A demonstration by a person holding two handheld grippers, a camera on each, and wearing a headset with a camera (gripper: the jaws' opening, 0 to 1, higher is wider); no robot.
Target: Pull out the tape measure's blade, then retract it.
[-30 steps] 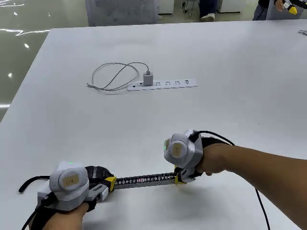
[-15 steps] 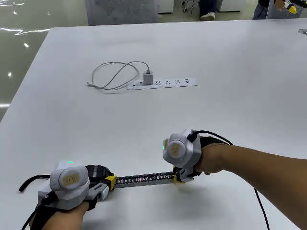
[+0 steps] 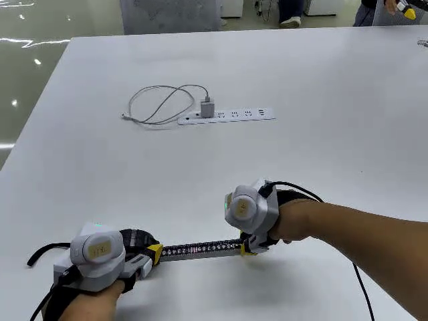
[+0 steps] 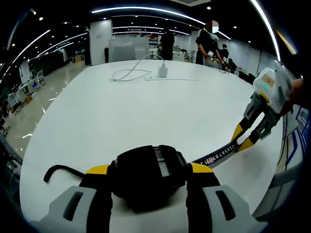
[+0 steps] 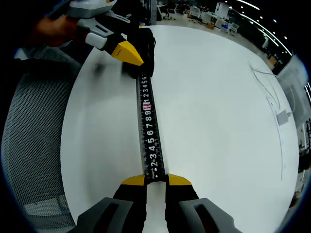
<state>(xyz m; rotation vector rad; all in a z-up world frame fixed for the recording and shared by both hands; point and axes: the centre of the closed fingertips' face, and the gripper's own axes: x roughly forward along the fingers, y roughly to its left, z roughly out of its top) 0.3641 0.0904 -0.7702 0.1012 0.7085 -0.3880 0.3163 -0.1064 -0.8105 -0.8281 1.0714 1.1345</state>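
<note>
Close to the near edge of the broad white surface [image 3: 301, 100], the left tongs [image 4: 149, 169] are clenched on the black tape measure case [image 3: 136, 239], one yellow tip pressing each side of it. The case is held low, right at the surface. From it a dark blade marked with white numbers [image 5: 147, 127] runs straight and flat to the right tongs [image 5: 156, 180], which pinch the blade's end between their yellow tips. The two tongs are well apart, with the blade stretched between them. Farther across the surface lies a white power strip [image 3: 227, 116] with a white charger [image 3: 206, 108] plugged into it and a looped white cable [image 3: 157, 105] beside it.
</note>
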